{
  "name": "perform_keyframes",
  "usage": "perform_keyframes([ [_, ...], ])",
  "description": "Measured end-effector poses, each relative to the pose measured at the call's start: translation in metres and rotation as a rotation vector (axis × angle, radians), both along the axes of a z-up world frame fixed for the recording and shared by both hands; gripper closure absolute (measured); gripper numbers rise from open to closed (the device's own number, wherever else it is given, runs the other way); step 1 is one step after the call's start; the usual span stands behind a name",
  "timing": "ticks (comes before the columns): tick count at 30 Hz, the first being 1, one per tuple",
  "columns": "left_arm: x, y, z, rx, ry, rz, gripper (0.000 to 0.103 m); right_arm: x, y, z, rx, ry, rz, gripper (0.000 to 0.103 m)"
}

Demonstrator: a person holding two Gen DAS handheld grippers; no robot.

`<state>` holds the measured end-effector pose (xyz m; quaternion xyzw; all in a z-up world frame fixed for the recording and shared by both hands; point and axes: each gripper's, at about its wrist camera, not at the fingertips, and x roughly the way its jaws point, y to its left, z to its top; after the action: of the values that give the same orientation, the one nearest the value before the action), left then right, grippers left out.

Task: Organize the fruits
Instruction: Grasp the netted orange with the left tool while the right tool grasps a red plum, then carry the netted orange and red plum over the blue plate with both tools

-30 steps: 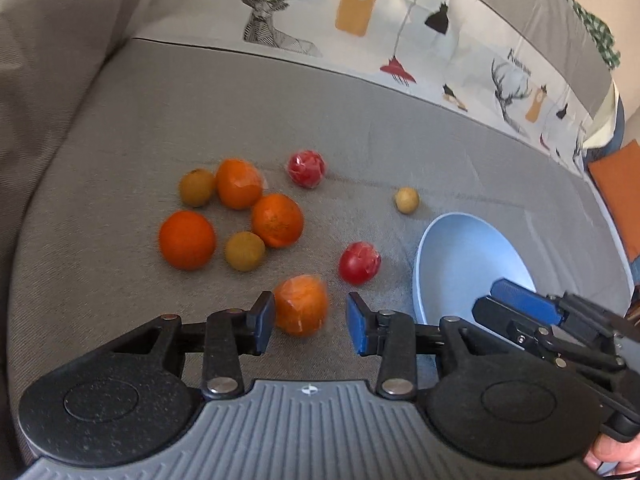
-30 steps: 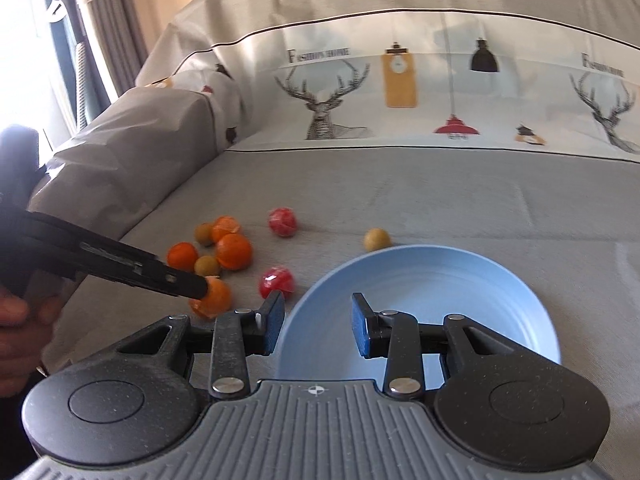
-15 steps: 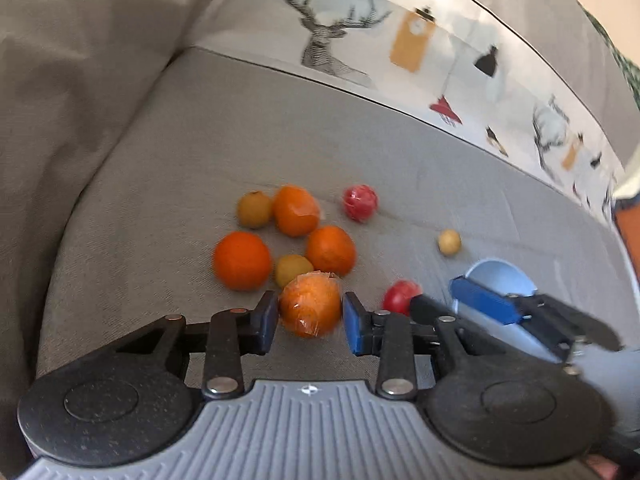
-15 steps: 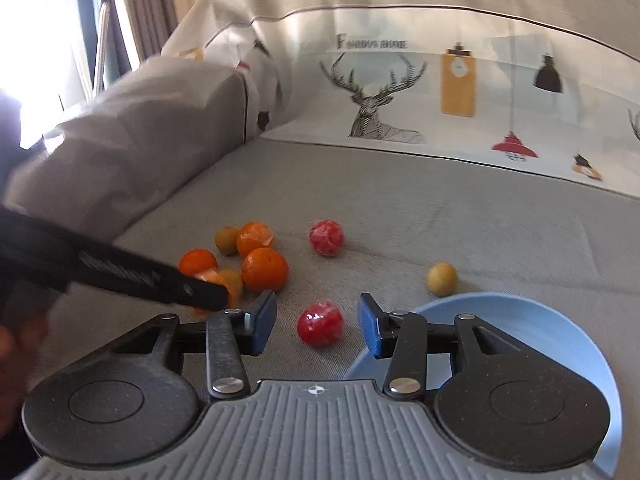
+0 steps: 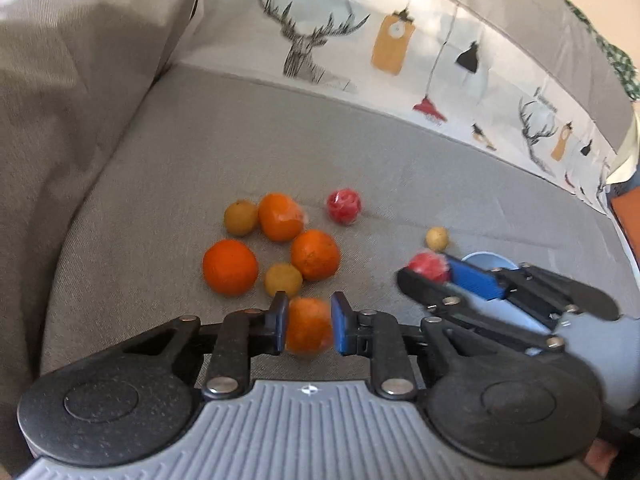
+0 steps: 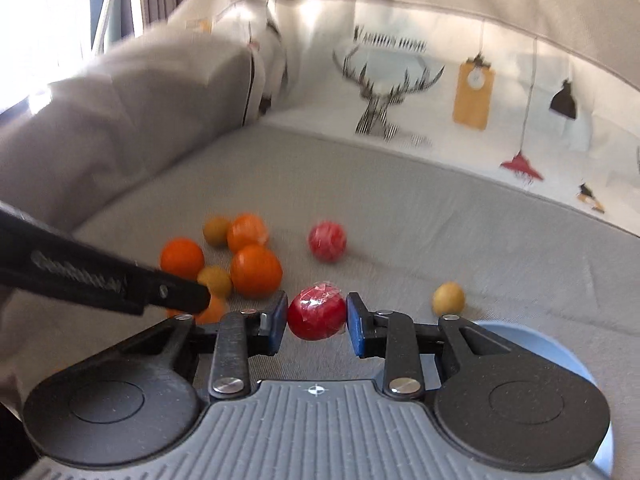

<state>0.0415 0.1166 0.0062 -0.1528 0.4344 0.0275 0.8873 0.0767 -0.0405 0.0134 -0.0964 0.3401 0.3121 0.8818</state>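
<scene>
A wrapped orange (image 5: 308,330) sits between the blue pads of my left gripper (image 5: 308,320), whose jaws are closing and press on both its sides. My right gripper (image 6: 316,312) has a red wrapped fruit (image 6: 316,314) between its pads; its jaws are closing and touch the fruit on both sides. The left wrist view shows that red fruit (image 5: 426,264) in the right gripper (image 5: 430,270), just in front of the pale blue bowl (image 5: 486,258). On the grey sofa seat lie three more oranges (image 5: 230,266), small yellow-brown fruits (image 5: 283,279) and another red fruit (image 5: 344,206).
The bowl (image 6: 552,344) lies at the lower right of the right wrist view, with a small yellow fruit (image 6: 448,298) beside its rim. A grey cushion (image 6: 120,112) rises on the left. A printed deer-pattern backrest (image 6: 400,92) runs along the far side.
The left jaws closed onto the orange and lifted it slightly. The right gripper swung left from above the bowl to the near red fruit and closed around it.
</scene>
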Motion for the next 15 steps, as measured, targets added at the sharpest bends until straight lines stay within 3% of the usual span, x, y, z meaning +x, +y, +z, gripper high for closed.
perform_keyframes([
  [3,-0.005,-0.005,0.004,0.017,-0.009,-0.021,0.078,-0.008,-0.018,0.018,0.043,-0.016,-0.033,0.07],
  [5,-0.001,-0.005,-0.001,0.002,0.039,-0.031,0.077,-0.012,-0.033,0.028,0.07,-0.007,-0.053,0.07],
  [9,0.002,-0.003,-0.008,-0.037,0.091,-0.048,0.044,-0.024,-0.078,0.056,0.113,-0.02,-0.109,0.07],
  [11,0.004,-0.006,-0.011,-0.029,0.119,-0.077,0.039,-0.033,-0.104,0.065,0.142,-0.017,-0.142,0.07],
  [14,0.009,-0.019,-0.018,0.043,0.172,-0.12,0.04,-0.047,-0.144,0.07,0.169,-0.004,-0.193,0.07],
  [15,0.011,-0.023,-0.02,0.064,0.184,-0.135,0.044,-0.052,-0.156,0.068,0.176,-0.001,-0.213,0.07],
])
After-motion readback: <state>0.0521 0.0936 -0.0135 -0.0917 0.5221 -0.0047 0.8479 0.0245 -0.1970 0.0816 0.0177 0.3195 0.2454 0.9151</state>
